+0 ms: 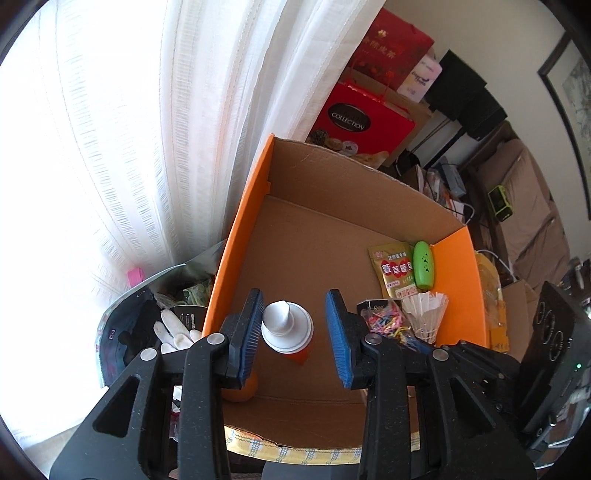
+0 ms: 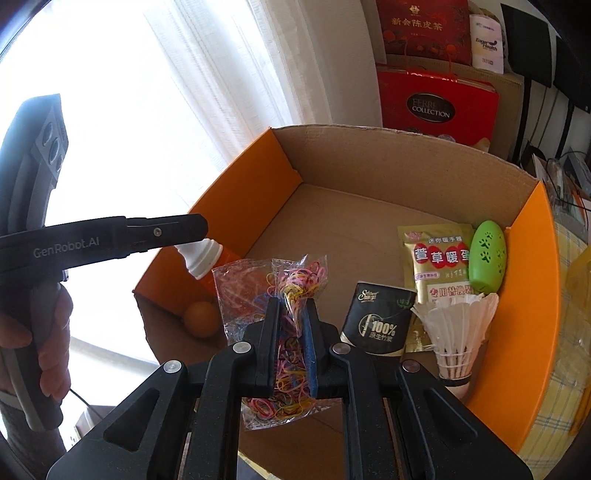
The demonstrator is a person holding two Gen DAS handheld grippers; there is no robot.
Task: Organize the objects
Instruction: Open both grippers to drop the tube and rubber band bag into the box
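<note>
Your right gripper tilts down into the box, clamping the bag of rubber bands; your left gripper brackets the white-capped bottle, pads apart from it, near the orange wall.

Behind you hangs a sheer white curtain with strong daylight coming through it, a pale wall with a framed picture stands on the right, and a brown sofa sits under it, near stacked red gift boxes.
</note>
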